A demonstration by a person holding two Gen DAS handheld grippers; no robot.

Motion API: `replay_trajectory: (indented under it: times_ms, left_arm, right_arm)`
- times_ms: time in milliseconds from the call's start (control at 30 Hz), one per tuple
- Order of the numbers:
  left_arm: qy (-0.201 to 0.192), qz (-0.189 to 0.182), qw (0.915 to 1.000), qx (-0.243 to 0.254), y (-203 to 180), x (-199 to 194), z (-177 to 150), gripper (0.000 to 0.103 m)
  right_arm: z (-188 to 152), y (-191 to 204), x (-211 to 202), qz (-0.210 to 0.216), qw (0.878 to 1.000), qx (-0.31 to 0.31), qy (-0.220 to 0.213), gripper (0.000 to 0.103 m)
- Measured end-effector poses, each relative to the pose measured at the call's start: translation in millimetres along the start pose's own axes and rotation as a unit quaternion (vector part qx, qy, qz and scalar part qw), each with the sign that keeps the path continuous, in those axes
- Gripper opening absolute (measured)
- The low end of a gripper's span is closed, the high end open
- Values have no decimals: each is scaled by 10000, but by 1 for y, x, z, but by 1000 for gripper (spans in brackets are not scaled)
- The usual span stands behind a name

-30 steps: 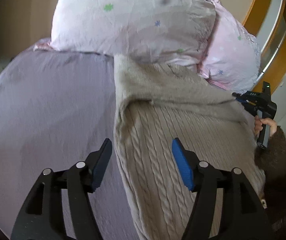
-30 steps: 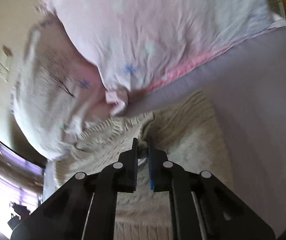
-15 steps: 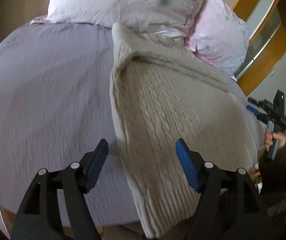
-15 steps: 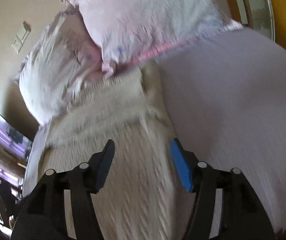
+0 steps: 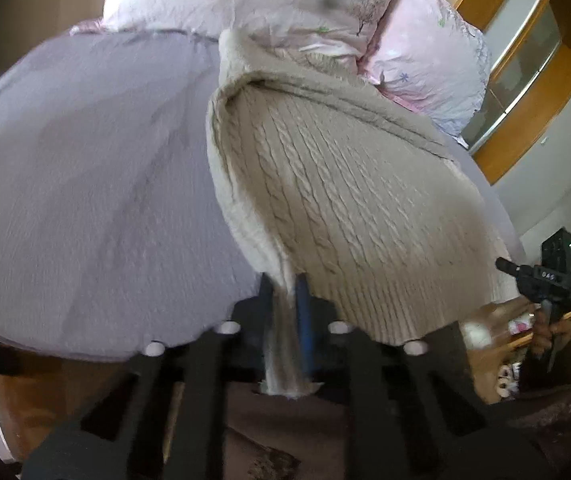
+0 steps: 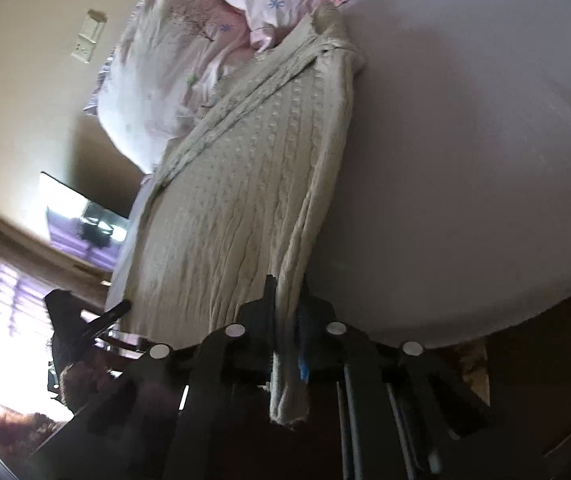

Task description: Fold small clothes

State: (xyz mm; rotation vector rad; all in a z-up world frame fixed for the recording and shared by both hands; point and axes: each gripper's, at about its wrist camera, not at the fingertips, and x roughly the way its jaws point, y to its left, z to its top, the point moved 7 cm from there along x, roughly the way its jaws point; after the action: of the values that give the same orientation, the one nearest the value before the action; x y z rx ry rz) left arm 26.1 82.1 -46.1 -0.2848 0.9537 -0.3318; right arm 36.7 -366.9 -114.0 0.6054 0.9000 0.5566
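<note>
A beige cable-knit sweater (image 5: 345, 184) lies lengthwise on the bed (image 5: 85, 200), its far end touching the pink pillows (image 5: 269, 4) at the head. Its ribbed hem hangs at the near edge of the lilac sheet. The left gripper (image 5: 284, 300) pinches the hem's left corner, a strip of knit caught between its fingers (image 5: 303, 312) and trailing down behind them. The right gripper (image 6: 287, 320) pinches the opposite corner the same way, folded knit squeezed between its fingers (image 6: 269, 312). In the left view the right gripper shows at the far right, beside the hem; in the right view the left one shows at lower left.
</note>
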Motion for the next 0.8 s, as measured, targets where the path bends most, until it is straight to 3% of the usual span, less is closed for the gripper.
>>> replay_trajectory:
  times_ms: [133,233,367,467,500,533,600,667,733,767,800]
  left_arm:
    - [-52,-421,9991,-20,-2,-1,8,10]
    - [-364,-909,9951,-111,-1,-12,33,9]
    - [-885,-1271,9873,-355,11,-19,96,9]
    - [-1158,-1278,9833,-582,23,-3,158,8]
    - [-1241,-1230,9825,-643,27,4,177,8]
    - [-1367,-1095,9818,-733,33,16,202,0]
    - [-1490,-767,9814,-939,48,45,243,0]
    - [-1481,-371,9808,-1211,68,77,270,0]
    - [-1293,-247,9778,-1631,91,100,282,0]
    - [-1258,-274,9751,-1805,99,103,283,2]
    - [-1281,-371,9730,-1886,103,99,280,4]
  right_arm:
    - [24,20,-11,648,9971,3,-403,8]
    - [56,41,-22,1061,9908,-142,-825,8]
    - [113,57,-27,1489,9797,-173,-1333,8]
    - [180,51,-10,1568,9731,111,-1687,8]
    - [200,46,0,1542,9717,262,-1769,8]
    - [219,39,11,1508,9702,448,-1841,8]
    - [257,18,43,1210,9684,1007,-1933,8]
    - [282,-11,81,486,9695,1532,-1851,9]
    - [291,-27,107,14,9719,1704,-1622,12]
    - [291,-31,114,-36,9722,1760,-1543,14]
    - [287,-30,114,65,9722,1736,-1572,23]
